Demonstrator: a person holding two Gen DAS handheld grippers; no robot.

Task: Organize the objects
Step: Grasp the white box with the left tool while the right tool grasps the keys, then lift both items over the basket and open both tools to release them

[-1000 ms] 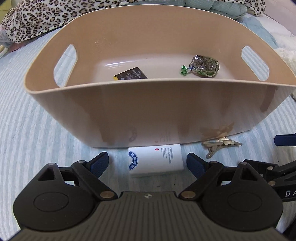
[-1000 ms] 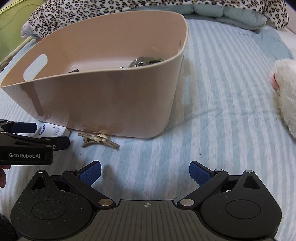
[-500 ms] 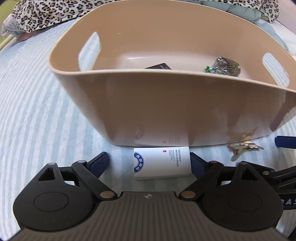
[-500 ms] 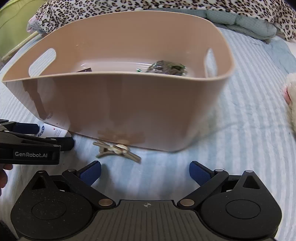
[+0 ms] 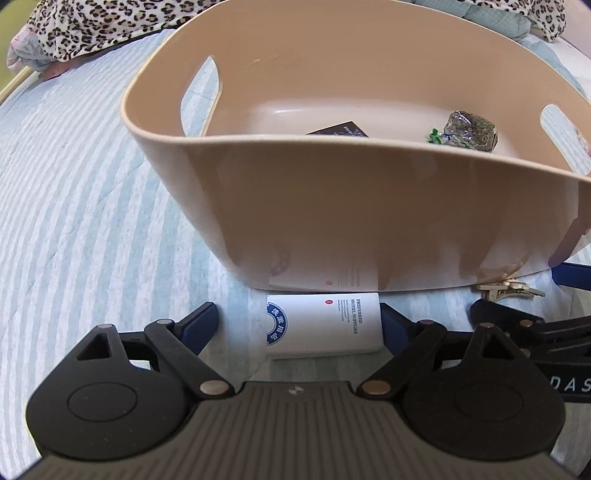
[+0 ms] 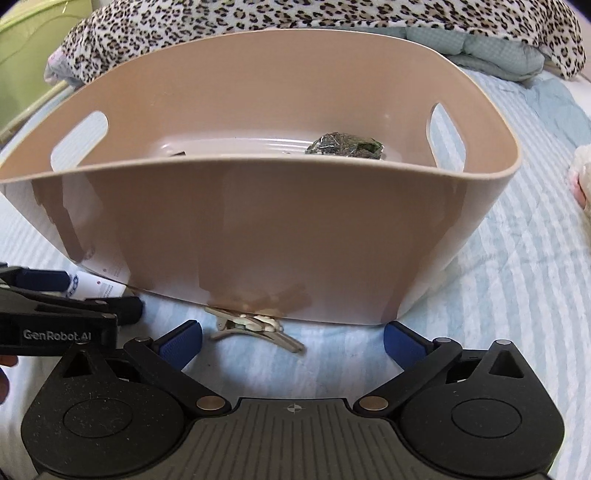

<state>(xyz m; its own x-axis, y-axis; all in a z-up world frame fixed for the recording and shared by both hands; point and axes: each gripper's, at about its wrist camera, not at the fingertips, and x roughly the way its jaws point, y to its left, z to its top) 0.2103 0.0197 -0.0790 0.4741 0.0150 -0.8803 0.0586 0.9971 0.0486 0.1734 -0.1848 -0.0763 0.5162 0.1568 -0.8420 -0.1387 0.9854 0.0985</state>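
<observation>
A white box with a blue round logo [image 5: 323, 324] lies on the striped bedspread against the near wall of a beige tub [image 5: 369, 229]. My left gripper [image 5: 299, 325] is open, its blue pads on either side of the box, the right pad close to it. A beige hair clip [image 6: 255, 326] lies at the tub's foot [image 6: 258, 236], between the open fingers of my right gripper [image 6: 293, 341], nearer the left pad. The clip also shows in the left wrist view [image 5: 511, 290]. Inside the tub lie a black card [image 5: 338, 130] and a clear bag of dark green stuff [image 5: 471, 131].
A leopard-print blanket [image 6: 295, 18] and a pale quilt [image 6: 495, 55] lie behind the tub. A white plush thing [image 6: 583, 173] sits at the right edge. A green object [image 6: 22, 55] is at the far left. The left gripper's body [image 6: 55, 317] is close beside my right one.
Both grippers have moved closer to the tub's foot. The left one now straddles the white box; the right one has swung left and now frames the hair clip. Both stayed open.
</observation>
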